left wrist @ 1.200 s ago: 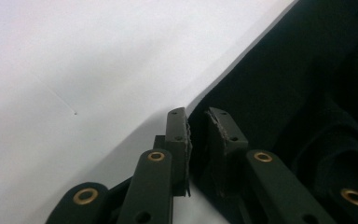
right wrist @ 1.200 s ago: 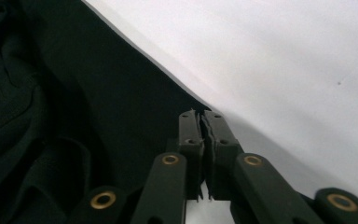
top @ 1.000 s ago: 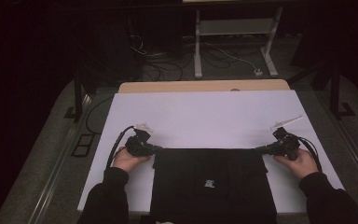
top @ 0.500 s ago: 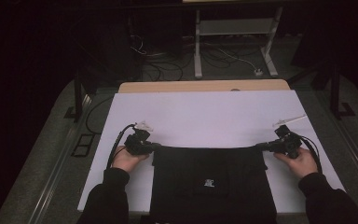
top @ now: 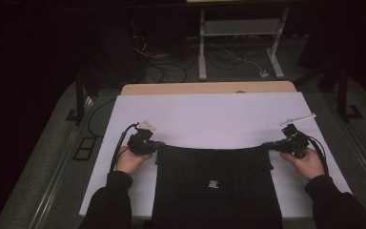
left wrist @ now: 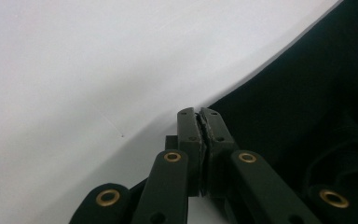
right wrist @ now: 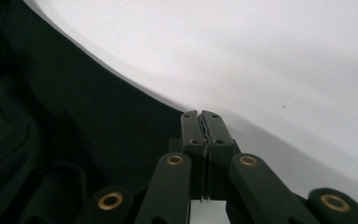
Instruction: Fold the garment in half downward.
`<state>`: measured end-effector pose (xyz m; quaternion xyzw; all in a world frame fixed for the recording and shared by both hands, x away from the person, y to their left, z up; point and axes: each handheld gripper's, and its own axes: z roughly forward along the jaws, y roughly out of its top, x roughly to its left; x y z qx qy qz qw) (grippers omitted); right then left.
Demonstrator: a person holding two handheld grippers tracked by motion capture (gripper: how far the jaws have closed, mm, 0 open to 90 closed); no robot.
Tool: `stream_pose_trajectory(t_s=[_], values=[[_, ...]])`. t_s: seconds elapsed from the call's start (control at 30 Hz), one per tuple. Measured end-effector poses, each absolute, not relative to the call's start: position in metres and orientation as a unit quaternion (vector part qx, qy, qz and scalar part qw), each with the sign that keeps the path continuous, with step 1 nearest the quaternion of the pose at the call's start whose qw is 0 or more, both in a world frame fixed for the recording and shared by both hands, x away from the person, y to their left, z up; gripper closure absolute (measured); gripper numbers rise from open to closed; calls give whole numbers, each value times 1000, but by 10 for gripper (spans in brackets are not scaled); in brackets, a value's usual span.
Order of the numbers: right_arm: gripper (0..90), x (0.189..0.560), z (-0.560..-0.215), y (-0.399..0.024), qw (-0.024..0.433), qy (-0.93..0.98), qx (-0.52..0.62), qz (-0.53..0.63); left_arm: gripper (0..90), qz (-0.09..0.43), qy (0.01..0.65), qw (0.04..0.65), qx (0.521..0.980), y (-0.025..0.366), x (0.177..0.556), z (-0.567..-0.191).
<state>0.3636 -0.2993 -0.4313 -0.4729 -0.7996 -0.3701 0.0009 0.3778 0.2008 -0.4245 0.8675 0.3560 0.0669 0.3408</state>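
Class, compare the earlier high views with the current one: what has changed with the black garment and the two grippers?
The right gripper shifted slightly, drawing the black garment's far edge tauter. Nothing was taken hold of or let go. The left gripper stayed put; both grippers remain shut on the garment's far corners, over the white table cover.

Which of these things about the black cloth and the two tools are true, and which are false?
1. The left tool is shut on the black cloth. True.
2. The right tool is wide open above the cloth. False: its jaws are closed on the cloth's far edge.
3. The cloth lies on a white table cover. True.
4. The cloth is red. False: it is black, with a small white mark on it.
5. The cloth's far edge is stretched between the two tools. True.
6. Both hands grip one tool together. False: each hand holds its own.
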Motion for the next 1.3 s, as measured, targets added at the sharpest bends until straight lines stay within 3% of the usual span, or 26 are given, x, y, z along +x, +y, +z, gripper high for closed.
stream_pose_trajectory(t_s=[1.3], values=[[875, 395, -402, -300, -15, -799, -474, -370, 870, 69, 358, 336, 869, 195, 408, -386]])
